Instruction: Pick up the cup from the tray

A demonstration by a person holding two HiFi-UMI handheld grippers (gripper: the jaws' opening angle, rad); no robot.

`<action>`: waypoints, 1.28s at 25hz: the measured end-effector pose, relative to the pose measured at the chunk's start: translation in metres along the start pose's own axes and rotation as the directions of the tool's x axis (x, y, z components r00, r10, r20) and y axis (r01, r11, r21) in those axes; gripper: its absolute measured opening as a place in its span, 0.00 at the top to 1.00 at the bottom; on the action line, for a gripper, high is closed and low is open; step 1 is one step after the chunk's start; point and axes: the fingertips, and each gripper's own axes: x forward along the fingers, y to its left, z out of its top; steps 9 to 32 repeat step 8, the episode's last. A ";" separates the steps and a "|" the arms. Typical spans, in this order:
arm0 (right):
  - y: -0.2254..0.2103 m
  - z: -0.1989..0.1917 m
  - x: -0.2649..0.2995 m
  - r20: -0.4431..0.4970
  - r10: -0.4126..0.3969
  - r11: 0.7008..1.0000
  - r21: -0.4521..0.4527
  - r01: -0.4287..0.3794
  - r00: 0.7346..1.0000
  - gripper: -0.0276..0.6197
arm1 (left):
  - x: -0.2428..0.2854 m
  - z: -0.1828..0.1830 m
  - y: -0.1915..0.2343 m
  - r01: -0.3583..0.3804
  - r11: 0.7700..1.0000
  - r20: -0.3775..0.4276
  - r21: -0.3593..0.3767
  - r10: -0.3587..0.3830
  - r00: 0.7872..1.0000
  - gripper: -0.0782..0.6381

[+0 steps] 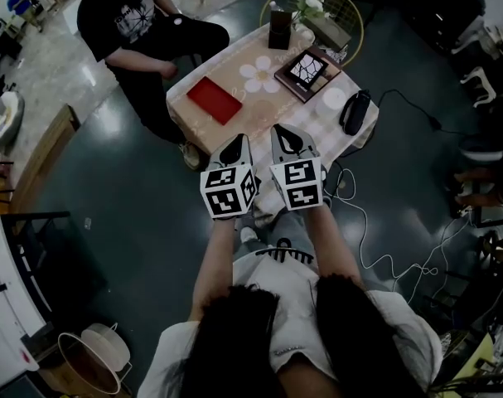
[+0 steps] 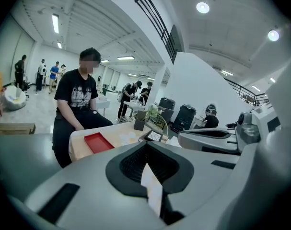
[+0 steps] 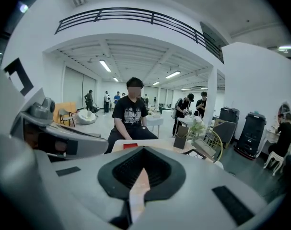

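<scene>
Left gripper view: the body of the left gripper [image 2: 146, 157] blocks most of the table [image 2: 80, 146] ahead of it, and only the red tray [image 2: 98, 142] off to its left peeks out. The right gripper view is much alike, with just a red sliver showing past the right gripper [image 3: 141, 159]. In the head view the seated person [image 1: 143, 23] beyond both grippers is cut off at the top edge. The white round thing [image 1: 331, 99] ahead of the right gripper is too small to call a cup.
</scene>
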 end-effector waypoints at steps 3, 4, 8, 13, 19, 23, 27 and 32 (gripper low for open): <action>0.005 0.000 -0.001 -0.001 -0.006 1.000 0.004 0.006 1.000 0.95 | -0.004 -0.003 0.001 0.008 1.000 -0.005 0.006 -0.008 1.000 0.88; 0.006 0.000 -0.002 -0.001 -0.008 1.000 0.005 0.008 1.000 0.95 | -0.005 -0.004 0.002 0.009 1.000 -0.004 0.006 -0.009 1.000 0.88; 0.012 0.003 -0.004 0.003 -0.016 1.000 0.006 0.016 1.000 0.95 | -0.012 -0.004 0.005 0.008 1.000 0.001 0.002 -0.008 1.000 0.88; 0.012 0.003 -0.004 0.003 -0.016 1.000 0.006 0.016 1.000 0.95 | -0.012 -0.004 0.005 0.008 1.000 0.001 0.002 -0.008 1.000 0.88; 0.012 0.003 -0.004 0.003 -0.016 1.000 0.006 0.016 1.000 0.95 | -0.012 -0.004 0.005 0.008 1.000 0.001 0.002 -0.008 1.000 0.88; 0.012 0.003 -0.004 0.003 -0.016 1.000 0.006 0.016 1.000 0.95 | -0.012 -0.004 0.005 0.008 1.000 0.001 0.002 -0.008 1.000 0.88; 0.012 0.003 -0.004 0.003 -0.016 1.000 0.006 0.016 1.000 0.95 | -0.012 -0.004 0.005 0.008 1.000 0.001 0.002 -0.008 1.000 0.88; 0.012 0.003 -0.004 0.003 -0.016 1.000 0.006 0.016 1.000 0.95 | -0.012 -0.004 0.005 0.008 1.000 0.001 0.002 -0.008 1.000 0.88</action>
